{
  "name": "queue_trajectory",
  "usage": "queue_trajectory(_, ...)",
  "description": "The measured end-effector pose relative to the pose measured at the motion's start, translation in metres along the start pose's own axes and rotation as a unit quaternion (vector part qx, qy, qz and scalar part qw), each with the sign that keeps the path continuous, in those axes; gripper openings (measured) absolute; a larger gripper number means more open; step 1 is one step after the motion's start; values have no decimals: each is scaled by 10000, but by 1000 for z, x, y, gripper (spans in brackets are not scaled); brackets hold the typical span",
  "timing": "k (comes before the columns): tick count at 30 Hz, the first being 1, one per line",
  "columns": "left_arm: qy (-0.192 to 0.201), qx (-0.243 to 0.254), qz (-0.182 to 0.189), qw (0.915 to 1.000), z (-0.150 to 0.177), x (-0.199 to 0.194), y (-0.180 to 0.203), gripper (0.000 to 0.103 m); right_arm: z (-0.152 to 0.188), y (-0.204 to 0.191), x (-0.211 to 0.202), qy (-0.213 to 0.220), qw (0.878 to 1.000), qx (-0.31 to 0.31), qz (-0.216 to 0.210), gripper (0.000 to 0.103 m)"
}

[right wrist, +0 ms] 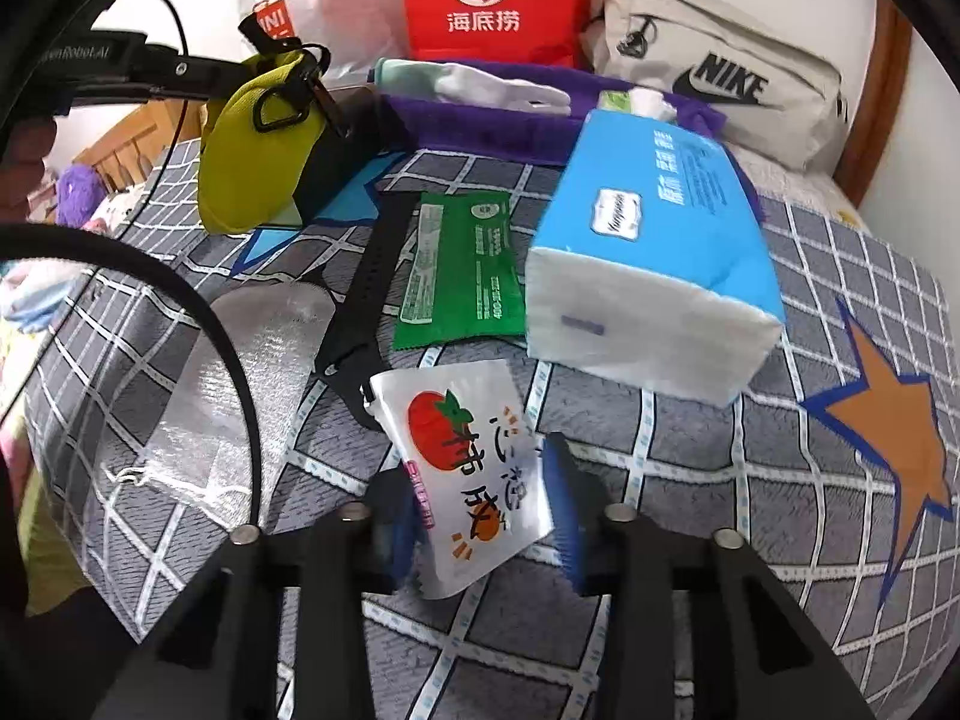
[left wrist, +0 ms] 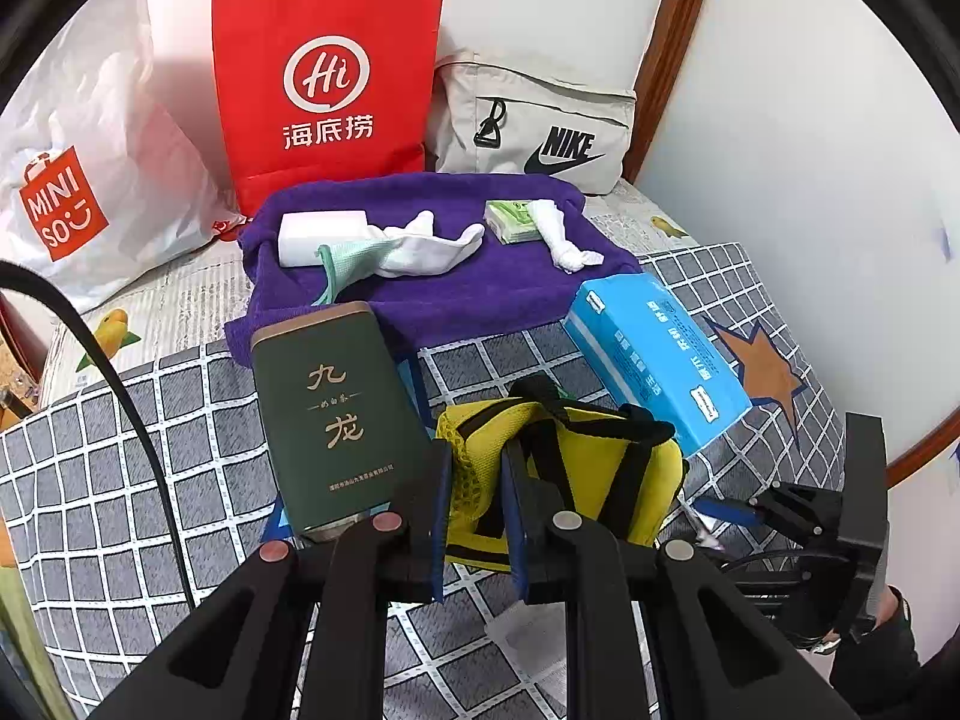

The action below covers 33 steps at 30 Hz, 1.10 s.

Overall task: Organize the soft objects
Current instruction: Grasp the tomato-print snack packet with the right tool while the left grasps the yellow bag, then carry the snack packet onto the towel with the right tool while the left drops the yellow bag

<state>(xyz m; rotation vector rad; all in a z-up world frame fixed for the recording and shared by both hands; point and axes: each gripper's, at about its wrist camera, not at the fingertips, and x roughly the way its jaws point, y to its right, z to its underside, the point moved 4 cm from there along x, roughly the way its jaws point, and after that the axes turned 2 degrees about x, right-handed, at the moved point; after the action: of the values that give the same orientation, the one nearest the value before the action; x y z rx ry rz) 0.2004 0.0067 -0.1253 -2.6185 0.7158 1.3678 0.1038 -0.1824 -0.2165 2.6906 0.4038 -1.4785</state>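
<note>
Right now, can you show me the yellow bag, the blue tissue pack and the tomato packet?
yellow bag (left wrist: 606,468): left wrist view, on its yellow fabric side.
blue tissue pack (right wrist: 654,210): right wrist view, on its blue top.
tomato packet (right wrist: 462,450): right wrist view, below the tomato drawing.

The purple towel (left wrist: 432,294) looked plush and matt, the red bag (left wrist: 327,78) smooth paper, the tomato-print sachet (right wrist: 474,480) glossy plastic film.

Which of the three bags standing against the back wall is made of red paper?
The middle one, the red Haidilao bag. It stands between the white plastic Miniso bag and the beige Nike pouch.
</note>
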Motion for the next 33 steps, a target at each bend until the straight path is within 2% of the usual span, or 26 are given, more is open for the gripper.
queue_trajectory(1,-1,2,8,10000,-1,1,0,16,0,3,-1,-11,10000,73,-31,7)
queue_trajectory(2,2,-2,3,10000,-2,1,-1,16,0,4,-1,-63,9998,151,-90,3)
queue_trajectory(6,-6,-4,7,10000,-3,3,-2,16,2,12,0,-129,9984,450,-312,3)
queue_trajectory(11,-61,8,1,10000,-6,8,-2,16,-1,8,-5,-108,9990,361,-261,3)
queue_trajectory(19,-54,-64,-14,10000,-15,13,-9,16,-19,-1,-27,54,9986,283,-437,3)
queue_trajectory(25,-25,-152,-68,9999,-28,16,-18,16,-48,-2,-38,221,9968,256,-726,3)
queue_trajectory(33,15,-296,-111,9995,-49,21,-29,16,-89,5,-40,355,9962,176,-773,3)
